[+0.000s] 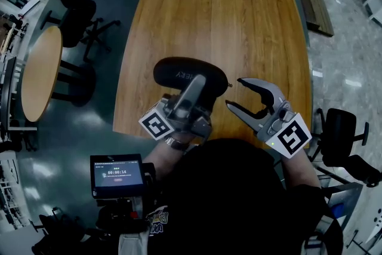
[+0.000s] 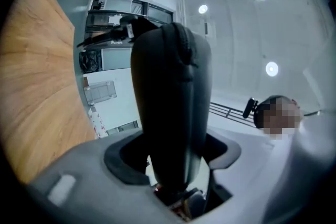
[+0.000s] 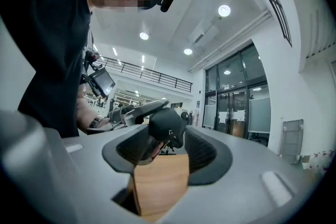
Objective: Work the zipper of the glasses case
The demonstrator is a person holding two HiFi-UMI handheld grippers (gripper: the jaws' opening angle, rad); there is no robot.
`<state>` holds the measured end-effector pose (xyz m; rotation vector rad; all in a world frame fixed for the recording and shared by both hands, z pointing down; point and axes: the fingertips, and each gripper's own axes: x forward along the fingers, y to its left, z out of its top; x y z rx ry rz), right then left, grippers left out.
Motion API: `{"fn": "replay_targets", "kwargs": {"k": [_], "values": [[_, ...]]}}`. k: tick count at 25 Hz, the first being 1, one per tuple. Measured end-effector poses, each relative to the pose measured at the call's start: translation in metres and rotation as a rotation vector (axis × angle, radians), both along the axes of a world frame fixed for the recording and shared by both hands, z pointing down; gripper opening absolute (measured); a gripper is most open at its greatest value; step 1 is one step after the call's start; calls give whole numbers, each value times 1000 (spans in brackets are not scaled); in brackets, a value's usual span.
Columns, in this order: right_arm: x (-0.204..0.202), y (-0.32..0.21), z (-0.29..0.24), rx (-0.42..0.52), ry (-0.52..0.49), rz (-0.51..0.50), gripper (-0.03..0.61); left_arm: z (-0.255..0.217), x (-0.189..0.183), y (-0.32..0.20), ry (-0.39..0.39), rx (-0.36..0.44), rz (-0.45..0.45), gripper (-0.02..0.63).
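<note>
Left hand-held gripper (image 1: 192,92) clamps the black glasses case (image 1: 173,71) above the counter (image 1: 239,27); right hand-held gripper (image 1: 234,91) gapes empty at its end. We should pinch the zipper pull (image 3: 170,135) squarely, drawing along the track.

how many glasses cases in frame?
1. The case is gripped in the left claw over the table; the open right claw is by its end. The near table edge is hidden.
</note>
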<state>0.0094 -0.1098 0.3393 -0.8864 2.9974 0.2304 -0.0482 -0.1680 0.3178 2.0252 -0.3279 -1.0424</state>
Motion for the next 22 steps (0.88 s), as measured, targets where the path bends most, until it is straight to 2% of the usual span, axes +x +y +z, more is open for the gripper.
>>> {"fn": "replay_targets", "kwargs": {"k": [5,8,11,14,17,19,21,22], "values": [[-25,-6,-2,104,115,34,308,2,7,3,-19,-33,12,270],[-32,-12,0,144,197,31,308,7,19,8,-65,-41,53,268],[-31,-11,0,159,233,-7,303,8,23,12,-100,-28,93,269],[-26,-7,-1,120,175,-44,287,5,24,18,-107,18,134,283],[-20,-7,-5,27,60,-53,284,2,23,20,-113,53,144,371],[-17,-7,-9,-4,1,-60,282,-4,25,23,-113,81,152,373],[-14,-6,-14,9,-24,-62,281,-9,28,26,-76,85,180,422],[-14,-5,-15,35,-7,-57,281,-10,29,27,-60,78,196,420]]}}
